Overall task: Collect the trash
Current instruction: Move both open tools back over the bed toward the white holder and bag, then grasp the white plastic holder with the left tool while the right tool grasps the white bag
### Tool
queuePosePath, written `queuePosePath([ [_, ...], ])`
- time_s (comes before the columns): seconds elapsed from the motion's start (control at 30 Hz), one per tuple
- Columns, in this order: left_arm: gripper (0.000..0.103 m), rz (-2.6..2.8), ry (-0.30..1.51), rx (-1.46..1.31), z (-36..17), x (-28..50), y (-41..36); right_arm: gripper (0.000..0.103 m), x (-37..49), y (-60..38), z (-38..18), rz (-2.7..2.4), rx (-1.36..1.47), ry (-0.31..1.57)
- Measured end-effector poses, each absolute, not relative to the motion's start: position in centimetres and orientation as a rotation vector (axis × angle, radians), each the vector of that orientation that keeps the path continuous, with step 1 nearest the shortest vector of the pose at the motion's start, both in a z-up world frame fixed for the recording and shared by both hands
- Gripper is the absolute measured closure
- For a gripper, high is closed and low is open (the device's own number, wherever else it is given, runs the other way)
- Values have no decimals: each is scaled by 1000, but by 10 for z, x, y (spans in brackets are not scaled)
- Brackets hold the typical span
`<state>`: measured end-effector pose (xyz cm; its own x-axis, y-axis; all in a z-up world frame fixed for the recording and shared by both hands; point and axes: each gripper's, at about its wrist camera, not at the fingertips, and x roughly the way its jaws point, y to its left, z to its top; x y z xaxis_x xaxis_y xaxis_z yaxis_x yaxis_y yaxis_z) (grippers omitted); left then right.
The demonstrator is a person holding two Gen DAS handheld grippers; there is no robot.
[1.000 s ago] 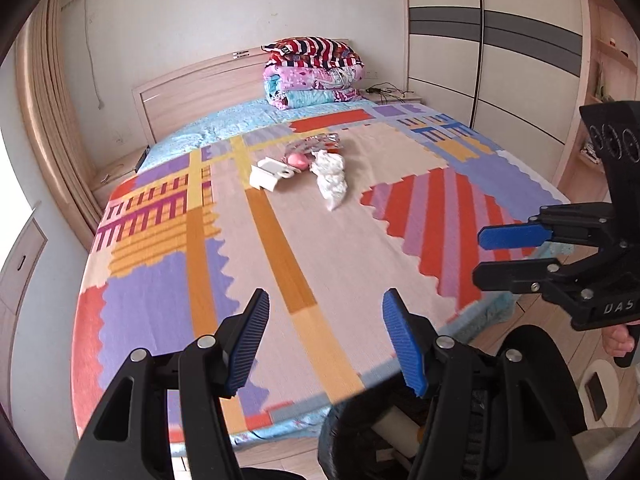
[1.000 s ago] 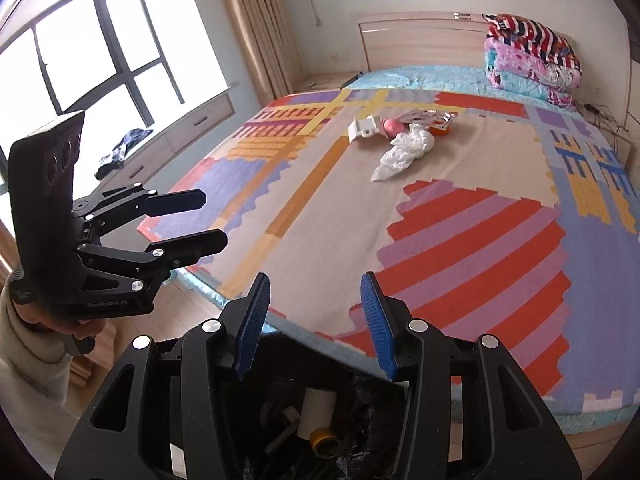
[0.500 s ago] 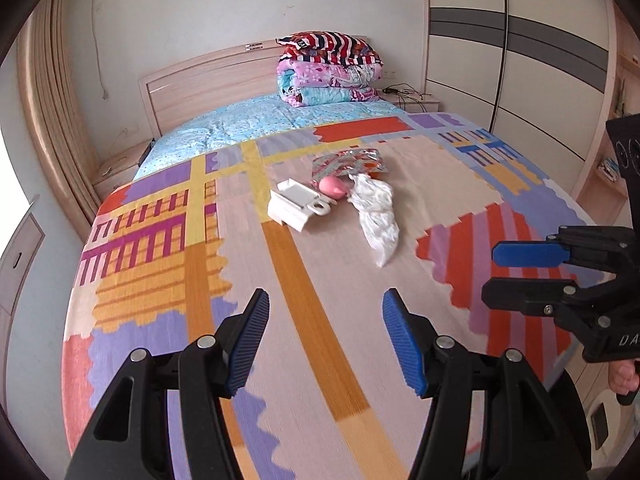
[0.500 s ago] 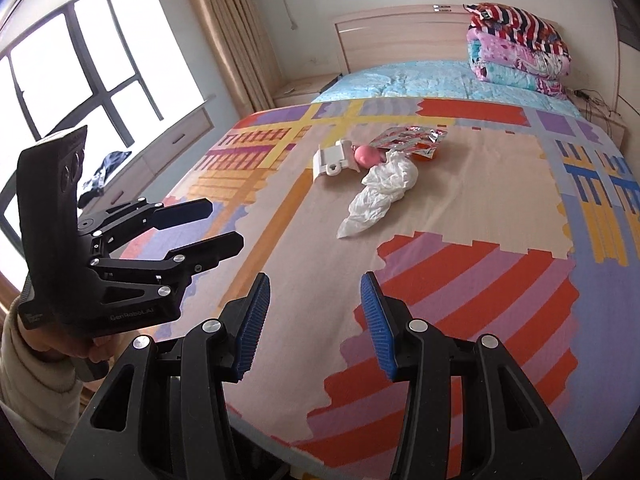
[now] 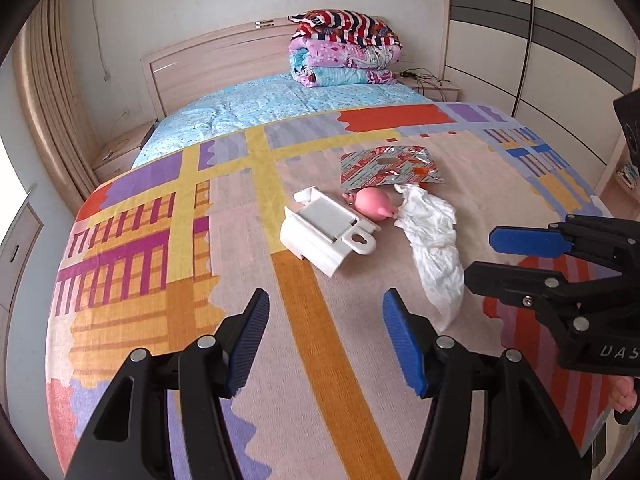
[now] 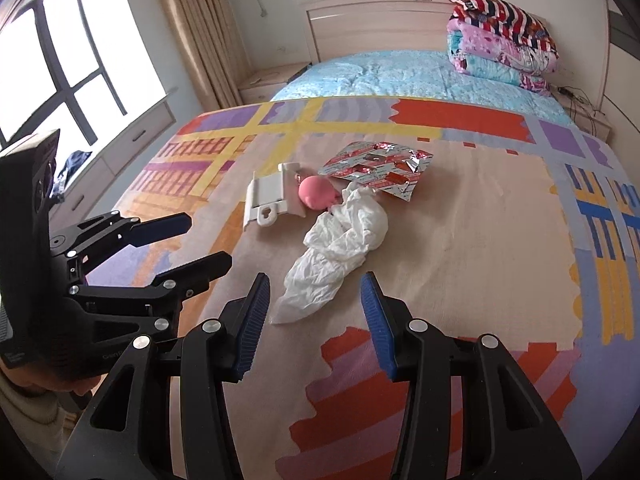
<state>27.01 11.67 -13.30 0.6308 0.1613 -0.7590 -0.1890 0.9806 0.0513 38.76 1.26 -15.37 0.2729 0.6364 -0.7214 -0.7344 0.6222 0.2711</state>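
Tissue (image 6: 340, 248) lies just ahead of the right gripper's (image 6: 314, 320) spread jaws.

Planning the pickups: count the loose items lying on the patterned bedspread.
4, clustered mid-bed: a white plastic holder at left, a pink rubbery ball-shaped toy beside it, a crumpled white tissue nearest the grippers, a silver-red foil wrapper farthest. More may hide beneath.

Bedroom – patterned bed (image 5: 168, 248), wooden headboard (image 5: 216, 56), beige curtains (image 6: 200, 32), bright window (image 6: 52, 64), wardrobe (image 5: 560, 40).
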Motion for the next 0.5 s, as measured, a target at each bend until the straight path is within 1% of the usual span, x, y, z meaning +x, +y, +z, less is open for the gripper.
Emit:
queuePosePath([
  [0.13, 46, 204, 861, -69, -136, 281, 122, 56, 401, 19, -159, 891, -129, 921],
  [0.5, 46, 269, 853, 2, -146, 308, 130, 56, 425, 27, -169, 892, -55, 953],
])
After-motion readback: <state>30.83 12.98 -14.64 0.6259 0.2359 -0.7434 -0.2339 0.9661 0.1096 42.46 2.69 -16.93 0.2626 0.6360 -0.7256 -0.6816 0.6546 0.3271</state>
